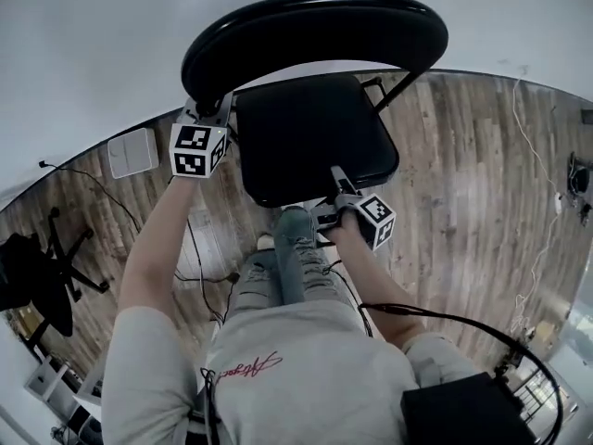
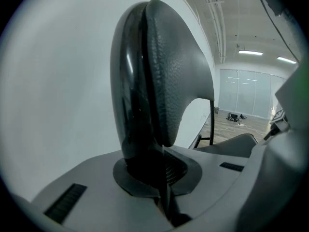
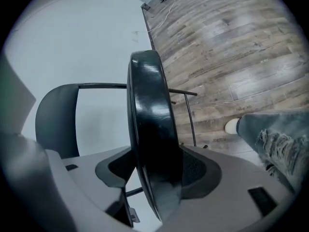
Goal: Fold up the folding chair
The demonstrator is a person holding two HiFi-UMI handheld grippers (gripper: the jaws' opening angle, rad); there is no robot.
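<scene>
The black folding chair stands against the white wall, its curved backrest above the padded seat. My left gripper is shut on the backrest's left end; in the left gripper view the backrest rises edge-on from between the jaws of that gripper. My right gripper is shut on the seat's front edge. The right gripper view shows the seat tilted up on edge between this gripper's pads, with the backrest behind at the left.
Wood floor surrounds the chair. The person's jeans leg and white shoe stand just in front of it. A white box and cables lie at the left, near an office chair. A black case sits bottom right.
</scene>
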